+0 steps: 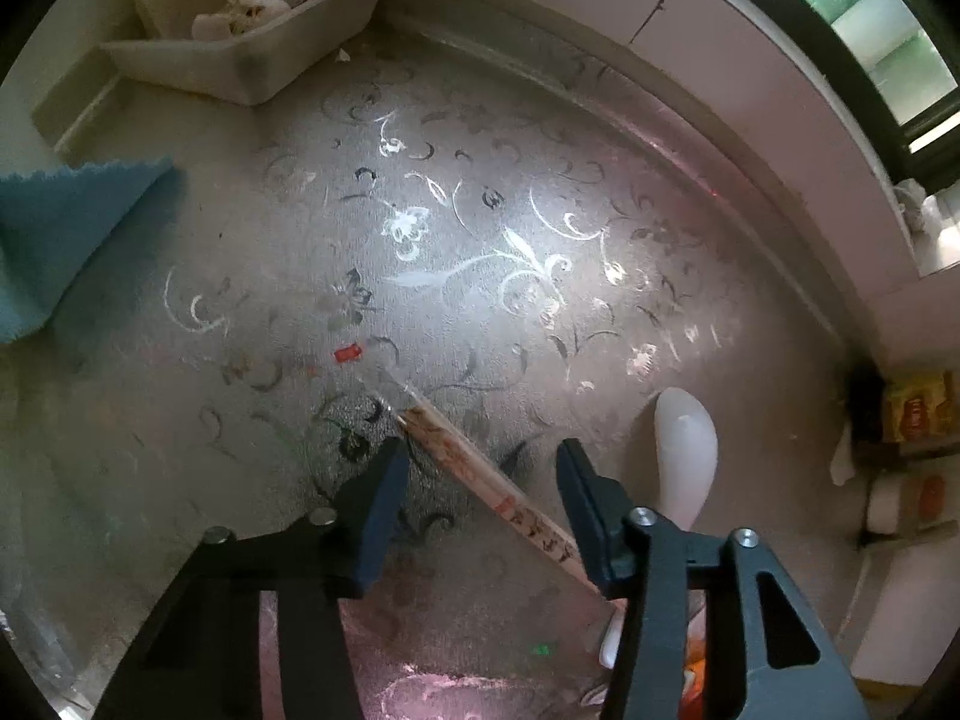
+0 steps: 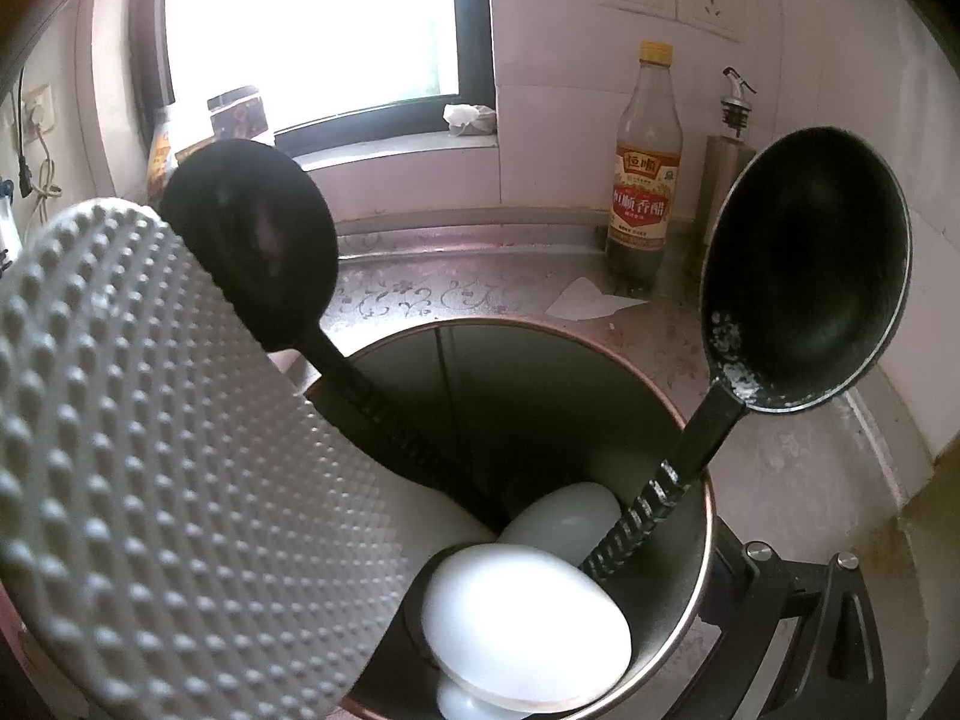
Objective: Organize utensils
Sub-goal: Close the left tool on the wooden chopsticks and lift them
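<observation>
A pair of chopsticks [image 1: 480, 468] in a clear wrapper lies slantwise on the patterned steel counter [image 1: 480, 210]. My left gripper [image 1: 480, 459] points down over them, open, one finger on each side with room to spare. A white spoon [image 1: 684, 450] lies just right of it. In the right wrist view a round metal utensil holder [image 2: 678, 456] holds two black ladles [image 2: 804, 276] [image 2: 252, 240], a white studded rice paddle [image 2: 168, 450] and white spoons [image 2: 522, 624]. Of my right gripper only the right finger [image 2: 750, 564] shows, against the holder's outer wall; the other is hidden.
A white plastic bin [image 1: 240, 66] stands at the counter's back left and a blue cloth [image 1: 72, 228] lies at the left edge. A vinegar bottle [image 2: 645, 180], an oil pourer [image 2: 729, 144] and a paper scrap [image 2: 594, 300] are by the tiled wall behind the holder.
</observation>
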A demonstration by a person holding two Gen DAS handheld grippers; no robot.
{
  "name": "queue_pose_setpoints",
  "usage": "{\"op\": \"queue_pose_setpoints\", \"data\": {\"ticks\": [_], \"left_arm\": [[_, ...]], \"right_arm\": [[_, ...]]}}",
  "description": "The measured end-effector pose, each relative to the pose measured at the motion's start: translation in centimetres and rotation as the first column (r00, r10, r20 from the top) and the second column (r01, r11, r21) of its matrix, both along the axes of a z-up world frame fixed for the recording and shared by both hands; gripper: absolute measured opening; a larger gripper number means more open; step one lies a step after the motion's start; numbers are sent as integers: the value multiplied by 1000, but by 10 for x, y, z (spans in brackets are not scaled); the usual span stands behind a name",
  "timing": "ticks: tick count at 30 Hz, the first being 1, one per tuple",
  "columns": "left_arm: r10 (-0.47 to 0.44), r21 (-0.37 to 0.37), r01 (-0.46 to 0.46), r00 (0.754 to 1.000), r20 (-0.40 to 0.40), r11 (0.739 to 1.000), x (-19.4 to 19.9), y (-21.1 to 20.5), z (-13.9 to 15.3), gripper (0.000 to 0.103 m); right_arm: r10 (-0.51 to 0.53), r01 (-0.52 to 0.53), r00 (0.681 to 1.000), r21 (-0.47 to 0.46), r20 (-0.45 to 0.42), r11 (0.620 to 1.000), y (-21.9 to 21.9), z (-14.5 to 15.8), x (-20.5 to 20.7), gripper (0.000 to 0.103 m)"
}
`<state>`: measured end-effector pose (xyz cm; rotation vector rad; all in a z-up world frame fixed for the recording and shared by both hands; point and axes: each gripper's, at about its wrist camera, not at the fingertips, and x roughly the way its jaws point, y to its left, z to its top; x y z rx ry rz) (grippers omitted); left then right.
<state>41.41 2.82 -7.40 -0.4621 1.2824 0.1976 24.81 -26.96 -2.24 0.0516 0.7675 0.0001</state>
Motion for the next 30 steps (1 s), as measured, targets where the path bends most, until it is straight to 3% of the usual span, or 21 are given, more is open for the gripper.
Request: {"op": "queue_pose_setpoints", "data": {"ticks": [6, 11, 18, 26, 30], "left_arm": [[-77, 171, 78, 997, -13, 982, 24, -34, -3, 32], [-97, 189, 92, 995, 21, 978, 26, -44, -3, 22], [-17, -19, 19, 990, 138, 1000, 15, -29, -7, 14], [62, -213, -5, 964, 260, 977, 0, -9, 3, 10], [81, -255, 3, 945, 317, 967, -9, 0, 14, 10]], "right_arm": [[7, -7, 1000, 7, 1, 1000, -2, -1, 2, 103], [11, -11, 1000, 6, 1, 1000, -2, -2, 2, 103], [11, -11, 1000, 5, 1, 1000, -3, -2, 1, 103], [9, -9, 1000, 0, -3, 1000, -1, -3, -2, 103], [0, 0, 1000, 4, -6, 1000, -2, -3, -4, 103]]}}
